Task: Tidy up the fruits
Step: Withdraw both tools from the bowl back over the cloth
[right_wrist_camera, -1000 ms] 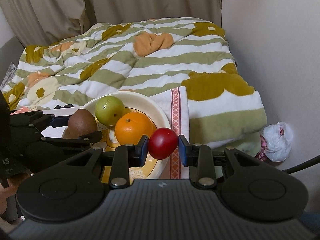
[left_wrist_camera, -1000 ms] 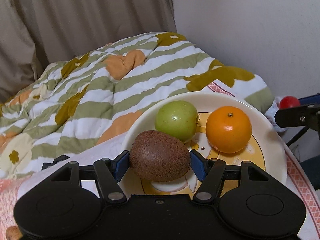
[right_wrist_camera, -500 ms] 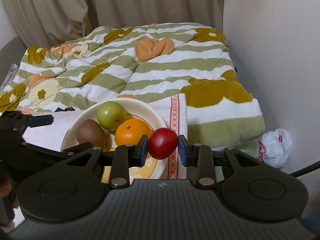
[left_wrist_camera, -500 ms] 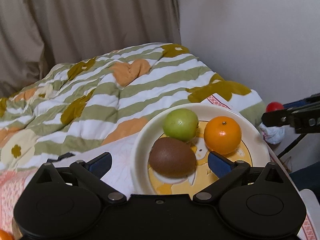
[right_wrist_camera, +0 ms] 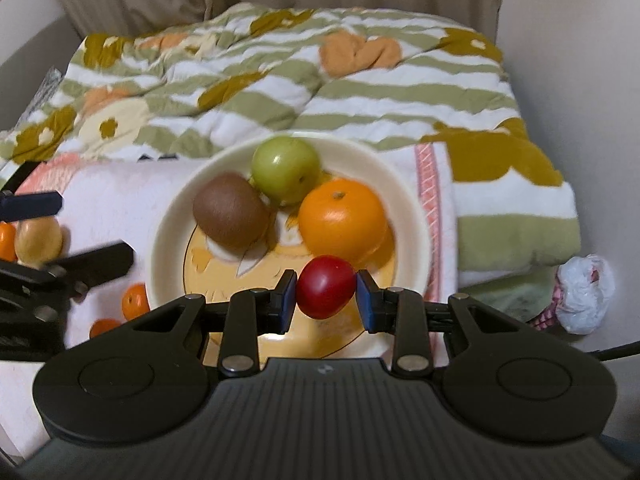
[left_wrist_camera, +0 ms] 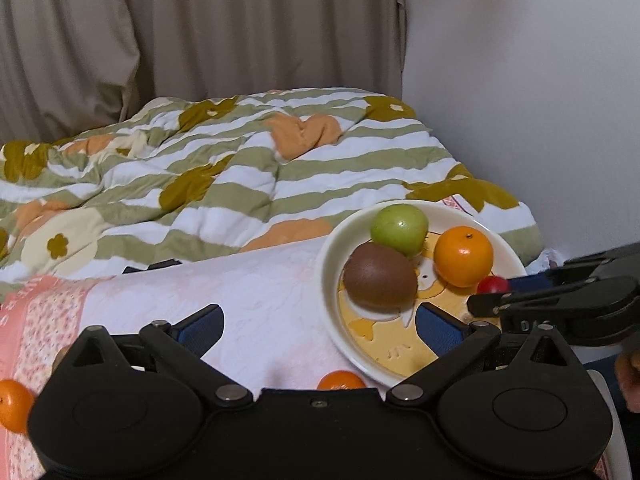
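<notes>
Red fruit (right_wrist_camera: 326,286) sitting pinched between right gripper (right_wrist_camera: 326,294) pads, lower centre, over plate (right_wrist_camera: 412,216); left gripper (left_wrist_camera: 318,322) gaping wide, holding nothing.

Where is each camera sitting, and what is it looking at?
Left wrist: sits on the left gripper, jaws wide with nothing between them, looking down across the pink cloth at the plate; a bit of hand shows at right.
Right wrist: sits on the right gripper, looking down at the plate, pads clamped on the red fruit.
Both show the kiwi, green fruit, orange and striped blanket.
</notes>
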Motion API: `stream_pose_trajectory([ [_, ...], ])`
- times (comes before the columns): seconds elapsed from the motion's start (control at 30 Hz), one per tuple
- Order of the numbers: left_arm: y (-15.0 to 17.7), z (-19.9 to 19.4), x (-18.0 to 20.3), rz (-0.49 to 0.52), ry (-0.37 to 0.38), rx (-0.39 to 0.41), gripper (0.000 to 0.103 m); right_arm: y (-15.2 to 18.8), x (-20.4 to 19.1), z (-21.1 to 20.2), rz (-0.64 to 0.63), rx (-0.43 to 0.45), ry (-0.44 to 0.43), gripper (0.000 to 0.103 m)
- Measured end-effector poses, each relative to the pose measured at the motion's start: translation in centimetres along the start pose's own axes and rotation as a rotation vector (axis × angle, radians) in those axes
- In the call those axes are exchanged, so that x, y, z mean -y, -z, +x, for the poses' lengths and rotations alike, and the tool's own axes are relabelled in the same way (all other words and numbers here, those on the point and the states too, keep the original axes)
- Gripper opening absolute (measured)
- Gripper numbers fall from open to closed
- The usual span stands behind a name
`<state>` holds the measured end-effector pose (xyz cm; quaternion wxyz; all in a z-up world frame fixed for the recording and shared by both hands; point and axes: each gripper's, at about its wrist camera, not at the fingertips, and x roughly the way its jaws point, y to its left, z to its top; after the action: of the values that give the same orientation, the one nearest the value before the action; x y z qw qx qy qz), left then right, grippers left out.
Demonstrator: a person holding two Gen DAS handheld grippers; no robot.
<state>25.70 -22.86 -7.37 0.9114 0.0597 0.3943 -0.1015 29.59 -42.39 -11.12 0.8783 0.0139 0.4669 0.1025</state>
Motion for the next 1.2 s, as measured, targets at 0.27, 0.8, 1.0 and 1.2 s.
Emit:
stream_pose_trajectory([
  [0.27,1.1,-0.6,-1.0,-0.021,-0.016,-0.004,0.103,0.6,-0.7,0.6,-0.041,0.023,0.013,0.059],
  [0.8,2.3,-5.0,-0.3,-0.035,-0.044,0.061,0.103,1.5,-0.3,-5.1,-0.02,0.153,0.044,0.103],
  [1.0,3.5,-8.3,-0.3,-0.071,-0.061,0.111,0.103,2.7,-1.2,-8.5,-0.026,0.189,0.045,0.103],
  [1.2,5.0,-11.8,-0.3,-0.114,-0.084,0.149,0.103,4.0,-2.4,-12.0,-0.046,0.219,0.044,0.103],
])
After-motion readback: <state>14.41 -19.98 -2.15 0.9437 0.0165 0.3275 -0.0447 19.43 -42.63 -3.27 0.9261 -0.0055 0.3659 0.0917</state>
